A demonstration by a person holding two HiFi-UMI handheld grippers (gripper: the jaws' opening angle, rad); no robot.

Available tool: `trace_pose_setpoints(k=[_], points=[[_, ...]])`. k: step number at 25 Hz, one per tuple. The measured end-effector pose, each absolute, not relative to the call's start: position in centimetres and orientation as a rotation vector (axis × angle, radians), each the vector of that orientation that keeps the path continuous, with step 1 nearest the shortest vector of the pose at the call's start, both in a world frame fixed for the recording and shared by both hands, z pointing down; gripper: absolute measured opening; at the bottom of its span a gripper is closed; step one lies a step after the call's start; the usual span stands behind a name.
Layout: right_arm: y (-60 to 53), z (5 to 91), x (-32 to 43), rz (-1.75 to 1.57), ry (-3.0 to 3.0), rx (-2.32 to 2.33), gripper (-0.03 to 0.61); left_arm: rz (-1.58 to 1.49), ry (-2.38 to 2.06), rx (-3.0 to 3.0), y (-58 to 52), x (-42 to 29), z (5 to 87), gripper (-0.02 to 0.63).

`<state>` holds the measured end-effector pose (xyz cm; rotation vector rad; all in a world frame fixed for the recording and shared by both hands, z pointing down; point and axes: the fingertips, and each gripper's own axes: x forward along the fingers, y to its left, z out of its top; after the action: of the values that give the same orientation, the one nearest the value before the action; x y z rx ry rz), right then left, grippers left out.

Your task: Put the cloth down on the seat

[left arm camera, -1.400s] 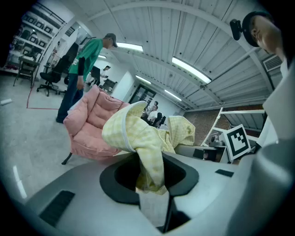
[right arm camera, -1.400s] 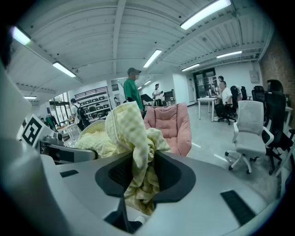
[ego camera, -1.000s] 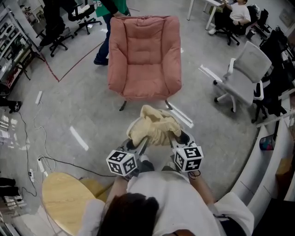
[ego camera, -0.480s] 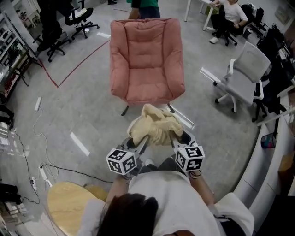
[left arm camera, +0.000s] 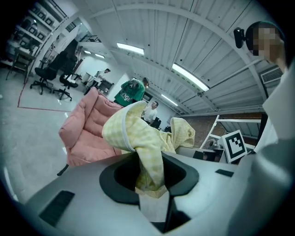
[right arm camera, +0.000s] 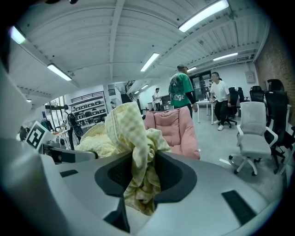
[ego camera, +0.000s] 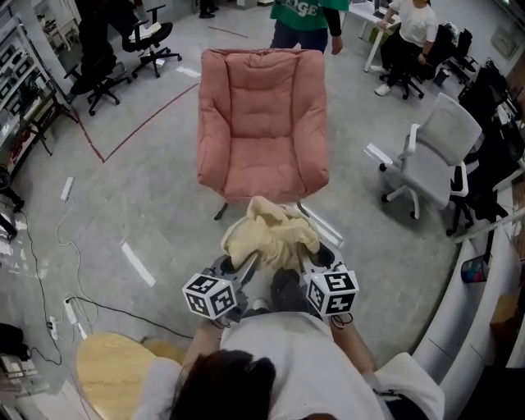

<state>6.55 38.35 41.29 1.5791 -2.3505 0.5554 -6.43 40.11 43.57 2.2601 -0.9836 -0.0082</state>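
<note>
**One cloth, two grippers, one pink armchair ahead**

Head view: a single yellow checked cloth [ego camera: 271, 234] hangs bunched between two grippers. It is carried above the floor [ego camera: 139, 189], just short of the front edge of the seat [ego camera: 264, 168] of one pink armchair [ego camera: 262, 90], and has not yet been put down on it. The left gripper [ego camera: 248, 264] and right gripper [ego camera: 304, 261] sit side by side, each reaching into the cloth from below. One white office chair [ego camera: 435, 135] stands to the right and one round wooden table [ego camera: 111, 369] is at lower left. A person in a green top [ego camera: 308, 15] stands behind the armchair.

Left gripper view: the left gripper [left arm camera: 150, 186] has its jaws partly closed, pinching a twisted tail of the cloth [left arm camera: 138, 133]. The armchair [left arm camera: 87, 126] lies beyond.

Right gripper view: the right gripper [right arm camera: 138, 186] likewise clamps a wad of the cloth [right arm camera: 129, 129] between narrowed jaws. The armchair [right arm camera: 175, 129] is behind it and the office chair [right arm camera: 256, 131] to the right.
</note>
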Motion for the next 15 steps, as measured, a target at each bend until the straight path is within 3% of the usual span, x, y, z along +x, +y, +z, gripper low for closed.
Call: trace_pose_setpoints(k=[15], points=[[27.8, 41.6, 7.5, 0.58, -2.391, 1.516, 0.143, -0.073, -1.07, 2.19, 30.8, -5.0, 42.9, 0.126]])
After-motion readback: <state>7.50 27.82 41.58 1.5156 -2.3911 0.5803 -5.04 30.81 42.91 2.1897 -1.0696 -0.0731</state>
